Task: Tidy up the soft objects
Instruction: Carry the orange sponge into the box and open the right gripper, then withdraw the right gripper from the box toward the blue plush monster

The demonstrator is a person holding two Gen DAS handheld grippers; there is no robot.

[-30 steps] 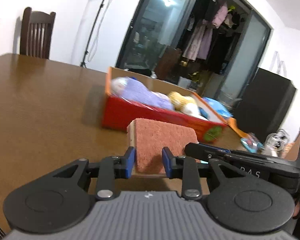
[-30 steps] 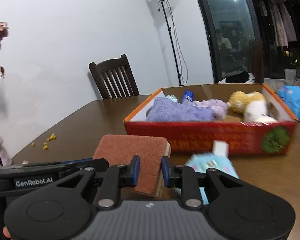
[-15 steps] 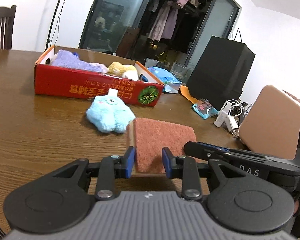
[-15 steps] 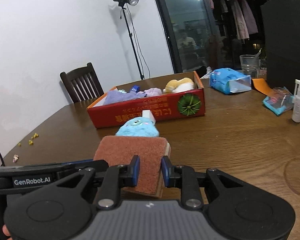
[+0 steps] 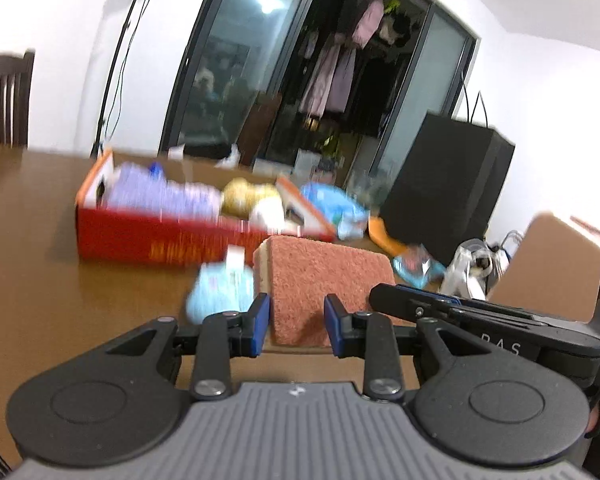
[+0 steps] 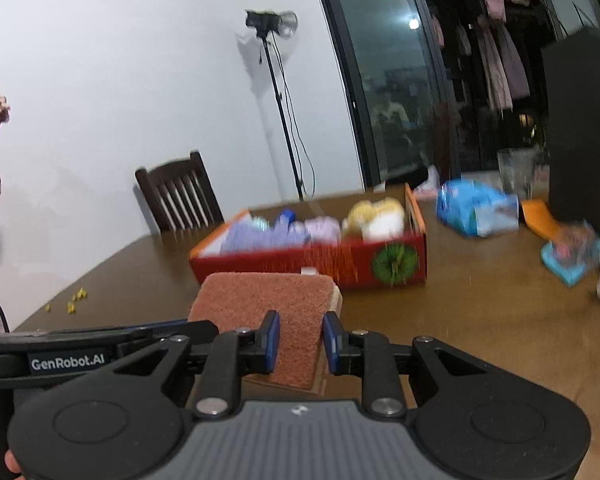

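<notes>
While both grippers hold the same sponge (image 5: 324,276) between them, the load is shared and each grip depends on the other. The left gripper (image 5: 296,320) is clamped on one end of the sponge, its blue pads pressed against the sides; the right gripper (image 6: 298,338) is clamped on the opposite end in the same manner. The sponge is held above the desk (image 5: 60,292), short of the red box (image 6: 312,268), which already contains a purple plush, a yellow plush and other soft items. A light blue plush toy (image 5: 220,290) lies on the desk between the sponge and the box.

Risk assessment:
- Both views are motion-blurred, which suggests fast travel. Uneven motion of the two grippers could twist or tear the sponge free of one grip.
- The sponge compresses readily; a shallow hold may slip.
- A low approach could strike the blue plush toy or the near wall of the box.
- Releasing one gripper early would let the sponge swing and fall outside the box.
</notes>
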